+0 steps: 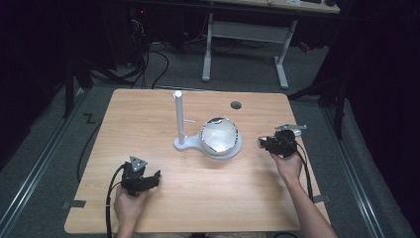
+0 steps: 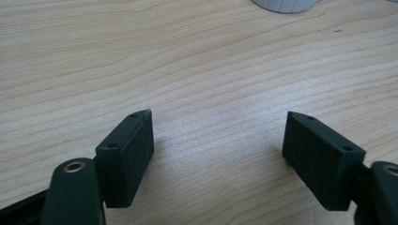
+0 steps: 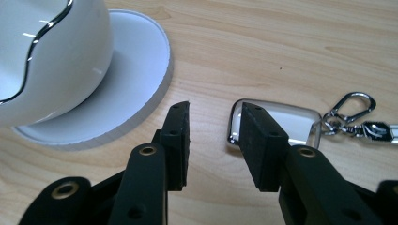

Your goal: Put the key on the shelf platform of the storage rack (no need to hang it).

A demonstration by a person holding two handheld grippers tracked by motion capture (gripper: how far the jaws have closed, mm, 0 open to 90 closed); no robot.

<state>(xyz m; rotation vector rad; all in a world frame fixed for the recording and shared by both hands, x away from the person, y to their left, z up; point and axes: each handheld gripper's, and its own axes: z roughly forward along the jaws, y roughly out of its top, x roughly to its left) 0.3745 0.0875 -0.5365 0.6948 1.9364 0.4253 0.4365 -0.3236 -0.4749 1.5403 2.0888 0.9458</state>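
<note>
While the right tongs stand part open with bare wood in the gap, a clear, chrome-rimmed key fob lies flat on the counter just past the right-hand jaw, partly hidden by it, its clasp and ring trailing off beside it. Near these tongs a white bowl sits on a white round base, from which a post rises. Well apart, the left tongs gape wide and hold nothing above the wood.

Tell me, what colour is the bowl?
White, with a silver wavy rim; the bowl shows best in the right gripper view.
</note>
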